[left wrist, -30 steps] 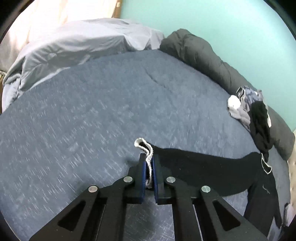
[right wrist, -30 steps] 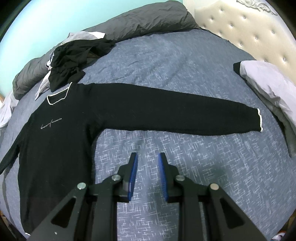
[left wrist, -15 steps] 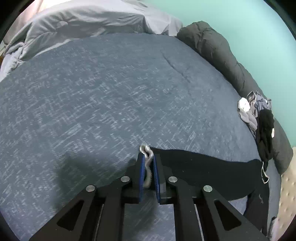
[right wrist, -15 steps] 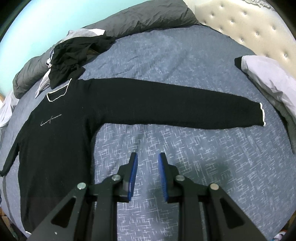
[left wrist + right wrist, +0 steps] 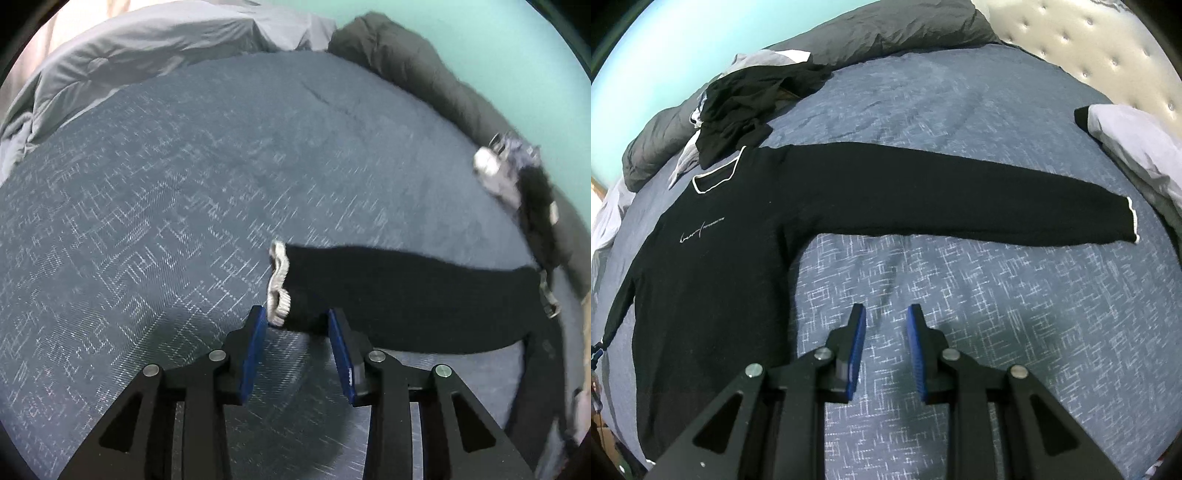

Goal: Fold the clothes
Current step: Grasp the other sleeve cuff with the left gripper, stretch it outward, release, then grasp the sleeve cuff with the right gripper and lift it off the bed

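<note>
Your left claw (image 5: 297,314) blurs the sweater (image 5: 746,236), whose hem is cut off. Its jaws are opening around the white cuff (image 5: 277,284). Your right claw (image 5: 886,314) points steeply down over the bed (image 5: 997,295), narrow and empty.

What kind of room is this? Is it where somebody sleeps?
Most likely a bedroom. A black sweater lies spread on a bed with a blue bedspread, a padded headboard stands at one end, and a pillow and rolled grey blanket sit along the edges.
</note>
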Demonstrator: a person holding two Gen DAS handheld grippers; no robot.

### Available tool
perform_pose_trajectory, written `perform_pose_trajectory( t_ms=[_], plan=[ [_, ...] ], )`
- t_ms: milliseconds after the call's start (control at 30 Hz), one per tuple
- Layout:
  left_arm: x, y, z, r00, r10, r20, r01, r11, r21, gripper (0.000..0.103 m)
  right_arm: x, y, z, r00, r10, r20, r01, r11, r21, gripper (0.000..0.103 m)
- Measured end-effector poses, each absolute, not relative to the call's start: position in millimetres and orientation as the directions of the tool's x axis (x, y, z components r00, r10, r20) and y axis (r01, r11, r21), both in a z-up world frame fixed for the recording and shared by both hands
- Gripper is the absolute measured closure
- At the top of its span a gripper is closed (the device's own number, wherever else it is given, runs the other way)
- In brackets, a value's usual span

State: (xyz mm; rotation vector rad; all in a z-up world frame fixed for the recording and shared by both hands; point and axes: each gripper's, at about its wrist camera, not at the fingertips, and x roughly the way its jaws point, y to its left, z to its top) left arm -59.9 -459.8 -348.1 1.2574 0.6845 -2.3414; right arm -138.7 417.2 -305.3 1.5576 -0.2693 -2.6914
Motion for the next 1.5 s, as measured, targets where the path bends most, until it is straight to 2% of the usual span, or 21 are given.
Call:
perform_pose_trajectory(
  t_ms=[100,200,367,400,433,500,700,833,1000,1067,1233,1367,1500],
  plan=[
    [-60,-456,-352,-0.501,-0.134,-0.855,0.561,-0.803,-0.203,0.065,-138,420,-303,-0.506,-0.099,-0.857,-0.071,-0.985,0.155,0.081],
    [-55,-446,-334,-0.535,-0.18,-0.825,0.557,-0.81,-0.184,0.065,-138,431,-300,-0.514,-0.093,-0.853,-0.087,-0.983,0.16,0.081],
    [-59,-410,-303,-0.61,-0.151,-0.778,0.487,-0.846,-0.217,0.064,-139,456,-296,-0.541,-0.105,-0.835,-0.116,-0.974,0.197,0.08],
    [-61,-400,-298,-0.622,-0.14,-0.77,0.468,-0.855,-0.223,0.064,-140,462,-296,-0.548,-0.111,-0.829,-0.121,-0.97,0.209,0.075],
    [-66,-390,-296,-0.629,-0.128,-0.767,0.451,-0.863,-0.226,0.063,-140,470,-296,-0.554,-0.119,-0.824,-0.129,-0.965,0.226,0.063],
    [-75,-364,-295,-0.632,-0.095,-0.769,0.421,-0.876,-0.238,0.063,-141,491,-297,-0.564,-0.136,-0.814,-0.159,-0.95,0.269,0.052],
    [-105,-289,-298,-0.649,0.0,-0.76,0.314,-0.91,-0.269,0.063,-141,562,-304,-0.592,-0.113,-0.798,-0.299,-0.889,0.348,0.049],
    [-124,-239,-308,-0.643,0.065,-0.763,0.258,-0.92,-0.296,0.062,-141,606,-315,-0.595,-0.099,-0.797,-0.38,-0.84,0.388,0.034],
    [-140,-179,-314,-0.628,0.111,-0.77,0.182,-0.941,-0.284,0.059,-137,645,-324,-0.606,-0.049,-0.794,-0.438,-0.813,0.384,0.034],
    [-144,-162,-316,-0.626,0.124,-0.77,0.166,-0.943,-0.288,0.048,-140,655,-327,-0.599,-0.031,-0.8,-0.449,-0.815,0.367,0.034],
    [-155,-131,-321,-0.628,0.138,-0.766,0.145,-0.946,-0.29,0.048,-153,674,-335,-0.589,0.011,-0.808,-0.476,-0.813,0.336,0.034],
    [-156,-114,-326,-0.634,0.133,-0.762,0.133,-0.952,-0.277,0.048,-169,677,-343,-0.554,0.07,-0.83,-0.487,-0.836,0.254,0.034],
    [-152,-102,-333,-0.634,0.114,-0.764,0.126,-0.96,-0.249,0.048,-178,685,-351,-0.552,0.085,-0.83,-0.51,-0.821,0.255,0.034]
  ],
)
